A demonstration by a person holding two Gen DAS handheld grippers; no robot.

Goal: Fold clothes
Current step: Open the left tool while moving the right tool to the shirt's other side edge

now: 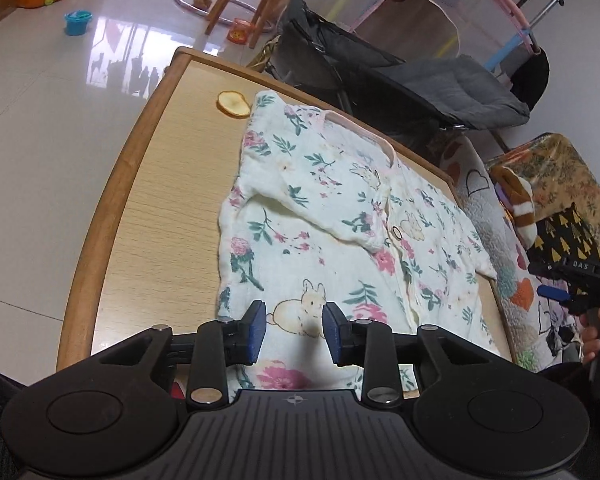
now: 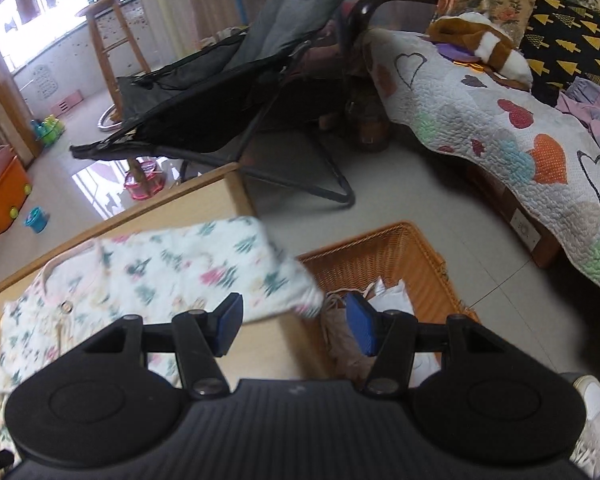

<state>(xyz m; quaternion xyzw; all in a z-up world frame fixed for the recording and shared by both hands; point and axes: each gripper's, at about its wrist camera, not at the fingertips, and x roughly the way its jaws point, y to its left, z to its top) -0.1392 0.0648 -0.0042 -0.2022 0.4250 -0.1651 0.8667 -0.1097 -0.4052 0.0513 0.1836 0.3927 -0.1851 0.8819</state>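
The shirt (image 1: pixel 332 216) lies on the table (image 1: pixel 168 184), one sleeve seemingly overhanging the right edge above the basket (image 2: pixel 384 256); with left gripper (image 1: pixel 294 330) and right gripper (image 2: pixel 294 324) both open and empty, it could slide off.

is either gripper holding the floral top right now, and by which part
Nothing is held. The left hand-held gripper stands open above the white floral baby top, pads clear of it; the right hand-held gripper is open and empty too.
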